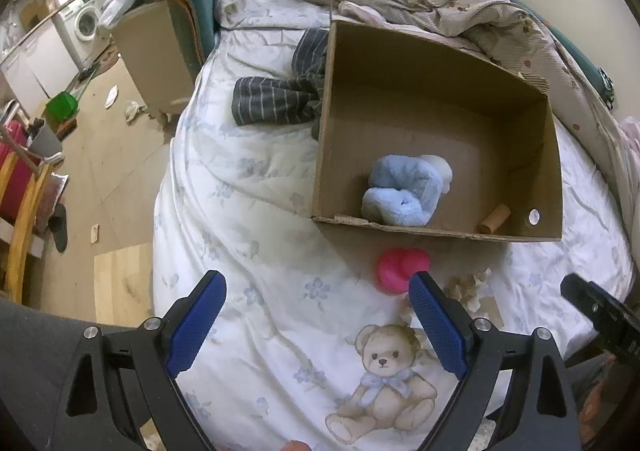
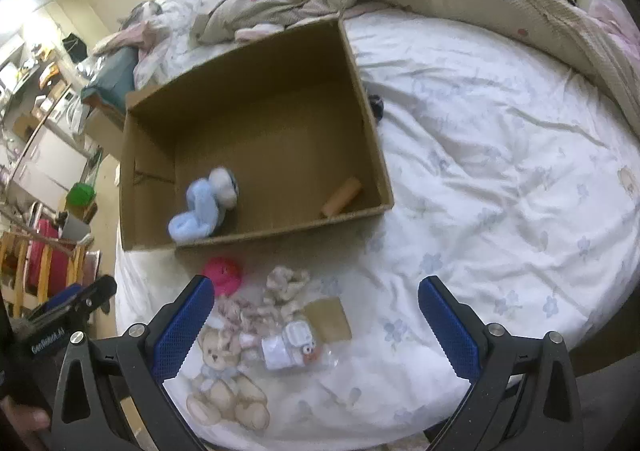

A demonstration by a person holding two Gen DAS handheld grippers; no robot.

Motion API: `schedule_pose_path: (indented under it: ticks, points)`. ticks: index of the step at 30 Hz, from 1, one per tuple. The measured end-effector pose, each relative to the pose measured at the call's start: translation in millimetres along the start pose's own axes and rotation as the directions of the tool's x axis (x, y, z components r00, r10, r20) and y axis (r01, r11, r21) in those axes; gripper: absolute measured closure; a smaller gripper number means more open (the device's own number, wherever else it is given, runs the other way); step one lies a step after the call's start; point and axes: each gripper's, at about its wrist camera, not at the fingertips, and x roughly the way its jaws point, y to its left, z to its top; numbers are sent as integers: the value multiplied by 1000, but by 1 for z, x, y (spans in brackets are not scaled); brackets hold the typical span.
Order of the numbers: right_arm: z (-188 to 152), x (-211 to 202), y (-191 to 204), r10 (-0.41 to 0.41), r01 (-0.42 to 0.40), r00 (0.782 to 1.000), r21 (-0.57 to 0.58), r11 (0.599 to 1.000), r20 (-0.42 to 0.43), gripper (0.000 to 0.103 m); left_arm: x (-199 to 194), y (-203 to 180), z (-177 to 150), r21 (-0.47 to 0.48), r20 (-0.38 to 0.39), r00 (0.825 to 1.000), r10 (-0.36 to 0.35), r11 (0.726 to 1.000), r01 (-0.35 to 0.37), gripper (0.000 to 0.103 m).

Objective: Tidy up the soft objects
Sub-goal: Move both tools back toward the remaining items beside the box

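Left gripper [image 1: 318, 293] at 6 o'clock, jaws spread wide over a white floral duvet [image 1: 256, 211], nothing between them. Just beyond the right fingertip, a pink soft toy [image 1: 400, 265]. Toward 1 o'clock, an open cardboard box [image 1: 520, 123] holding a light blue plush [image 1: 404, 191] and a cardboard tube [image 1: 495, 218]. At 11 o'clock of the box, touching its wall, a dark striped garment [image 1: 276, 99]. Printed teddy bear [image 1: 384, 383] below centre.

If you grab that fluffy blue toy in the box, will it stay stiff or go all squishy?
Probably squishy: the blue toy looks plush and lies curled up in the box. It likely squashes between the tongs and droops when lifted. It seems light and unlikely to roll, being lumpy rather than round.
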Motion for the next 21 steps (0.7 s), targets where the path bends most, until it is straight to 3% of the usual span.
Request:
schedule_pose_path:
  ticks: [8,11,14,15,17,21]
  points:
    - [-4,10,-11,-5,6,999,18,1000,-45,0,2,1,-8,-15,-25,1000,-8,1000,8,11]
    - [-6,22,-28,78,-67,990,94,993,-113,0,4,-1,-10,-14,-41,999,-16,1000,16,11]
    - [-16,48,-37,198,-148,947,203,968,-253,3,6,-1,-11,-15,-44,999,-17,1000,17,11]
    - [-20,56,-37,226,-163,929,226,960,-293,19,7,-1,-10,-21,-45,999,-19,1000,18,11]
    - [-26,67,-32,267,-190,902,243,951,-339,25,9,0,-10,-34,-47,999,-27,999,26,11]
    - [-32,79,-22,286,-198,883,255,946,-372,25,12,-1,-9,-47,-62,997,-43,998,40,11]
